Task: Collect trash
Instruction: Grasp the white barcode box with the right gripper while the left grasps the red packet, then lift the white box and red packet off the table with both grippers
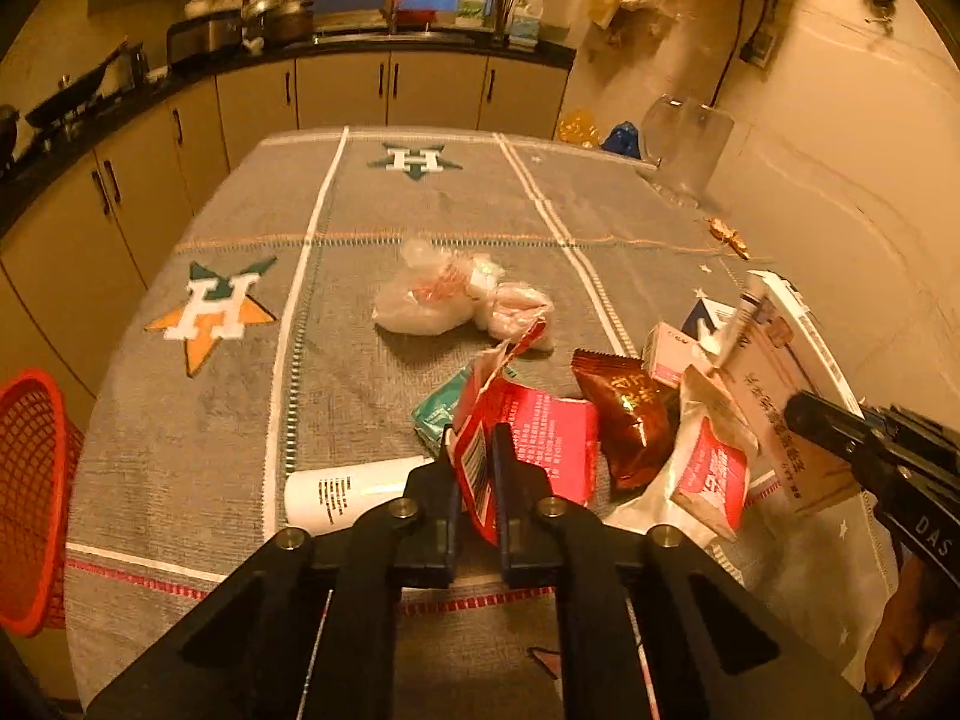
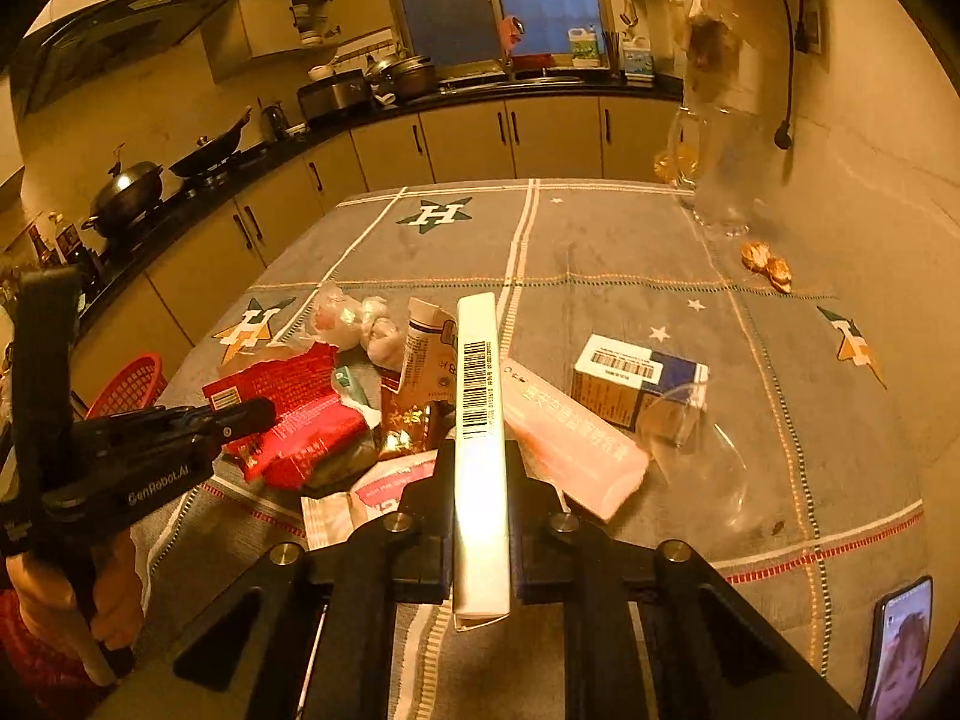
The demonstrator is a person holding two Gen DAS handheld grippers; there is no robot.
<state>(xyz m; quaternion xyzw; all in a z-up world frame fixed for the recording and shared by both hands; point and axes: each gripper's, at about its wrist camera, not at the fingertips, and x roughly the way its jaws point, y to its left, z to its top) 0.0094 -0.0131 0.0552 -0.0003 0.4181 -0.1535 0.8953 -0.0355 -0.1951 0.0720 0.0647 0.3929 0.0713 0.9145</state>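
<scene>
In the left wrist view, my left gripper (image 1: 474, 450) is shut on the torn edge of a red snack wrapper (image 1: 540, 426) lying in a heap of trash on the grey tablecloth (image 1: 240, 420). In the right wrist view, my right gripper (image 2: 480, 456) is shut on a long flat white box (image 2: 480, 396) with a barcode, held on edge above the heap. Each gripper also shows in the other's view: the left gripper (image 2: 252, 414) at the red wrapper (image 2: 288, 402), the right gripper (image 1: 804, 414) on the box (image 1: 774, 384).
Crumpled clear bags (image 1: 456, 300), a brown foil packet (image 1: 630, 414), a white-pink pouch (image 1: 708, 468), a white tube (image 1: 354, 489), a pink box (image 2: 570, 444) and a blue-white box (image 2: 636, 378) lie around. A red basket (image 1: 30, 492) stands left of the table. A phone (image 2: 900, 642) lies near right.
</scene>
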